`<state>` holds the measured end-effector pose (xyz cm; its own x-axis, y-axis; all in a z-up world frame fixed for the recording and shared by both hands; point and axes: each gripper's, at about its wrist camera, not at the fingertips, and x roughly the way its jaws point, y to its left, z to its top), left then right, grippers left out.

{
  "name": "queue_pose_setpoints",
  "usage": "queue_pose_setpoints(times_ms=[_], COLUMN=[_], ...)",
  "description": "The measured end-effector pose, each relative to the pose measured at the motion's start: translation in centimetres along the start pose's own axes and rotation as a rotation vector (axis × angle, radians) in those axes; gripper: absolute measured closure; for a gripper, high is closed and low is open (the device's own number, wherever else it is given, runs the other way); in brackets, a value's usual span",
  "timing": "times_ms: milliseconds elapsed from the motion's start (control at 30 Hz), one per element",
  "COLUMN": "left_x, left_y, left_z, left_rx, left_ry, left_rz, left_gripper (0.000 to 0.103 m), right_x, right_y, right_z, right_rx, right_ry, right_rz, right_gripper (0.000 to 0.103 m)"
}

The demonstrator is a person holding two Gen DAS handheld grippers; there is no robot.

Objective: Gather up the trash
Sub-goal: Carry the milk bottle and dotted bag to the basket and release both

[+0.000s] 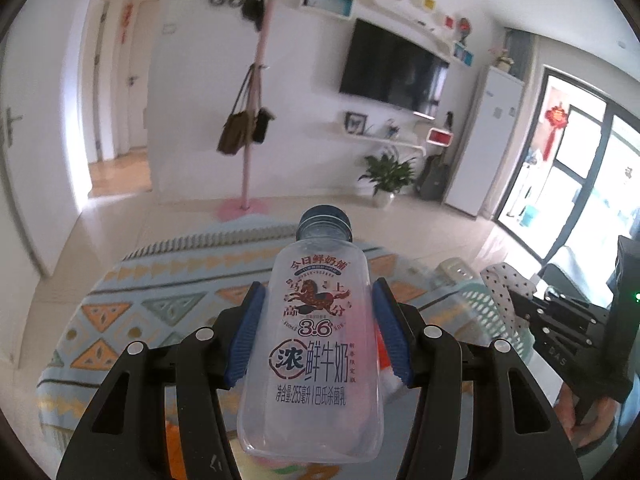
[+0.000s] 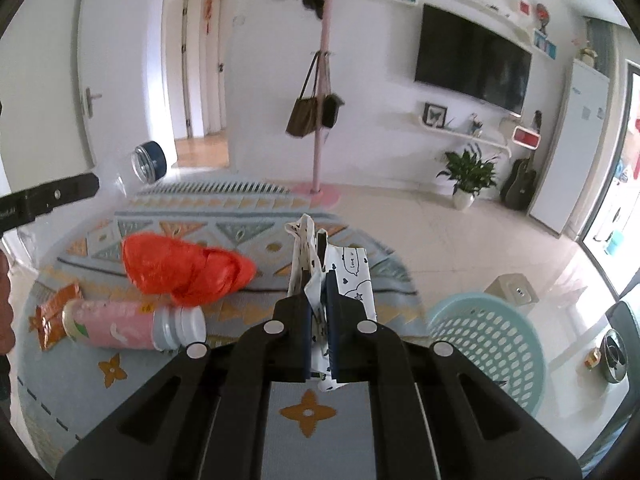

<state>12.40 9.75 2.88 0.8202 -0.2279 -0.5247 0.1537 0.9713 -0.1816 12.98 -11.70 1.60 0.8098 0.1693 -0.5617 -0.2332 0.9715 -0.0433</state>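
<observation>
**Both claws loaded; the basket lies to the right**

The left claw is clenched on a clear empty plastic milk bottle with a dark blue cap, its blue pads pressing the bottle's two flat sides; the bottle's long axis runs straight out along the fingers, cap pointing away. The right claw is clenched on a crumpled white paper wrapper with black doodle print, which sticks out ahead of the fingertips.

The drop target, a pale green perforated plastic basket, stands on the floor low and to the right of the right claw, close by. From the left wrist view the same basket lies to the right, beyond the bottle, with the right claw between. So the right hand is the nearer one and probably should release first.

Still on the patterned rug: a crumpled red plastic bag, a pink bottle with a grey cap lying on its side, and an orange snack wrapper.
</observation>
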Motion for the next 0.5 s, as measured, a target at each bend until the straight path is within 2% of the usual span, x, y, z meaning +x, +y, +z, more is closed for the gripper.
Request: queue_pose_setpoints(times_ms=[167, 300, 500], left_x=[-0.2, 0.3, 4.2], left_y=[-4.6, -8.7, -15.7], left_z=[1.8, 3.2, 4.2], left_rx=[0.005, 0.027, 0.091], left_ry=[-0.048, -0.083, -0.056], left_rz=[-0.026, -0.078, -0.161], left_gripper=[0.05, 0.05, 0.05], right_x=[-2.2, -3.0, -2.0], right_y=[-4.0, -7.8, -15.1], right_z=[1.3, 1.7, 0.9], right_rx=[0.055, 0.1, 0.251], right_ry=[-0.068, -0.102, -0.076], right_rz=[-0.033, -0.069, -0.152], right_gripper=[0.098, 0.098, 0.098])
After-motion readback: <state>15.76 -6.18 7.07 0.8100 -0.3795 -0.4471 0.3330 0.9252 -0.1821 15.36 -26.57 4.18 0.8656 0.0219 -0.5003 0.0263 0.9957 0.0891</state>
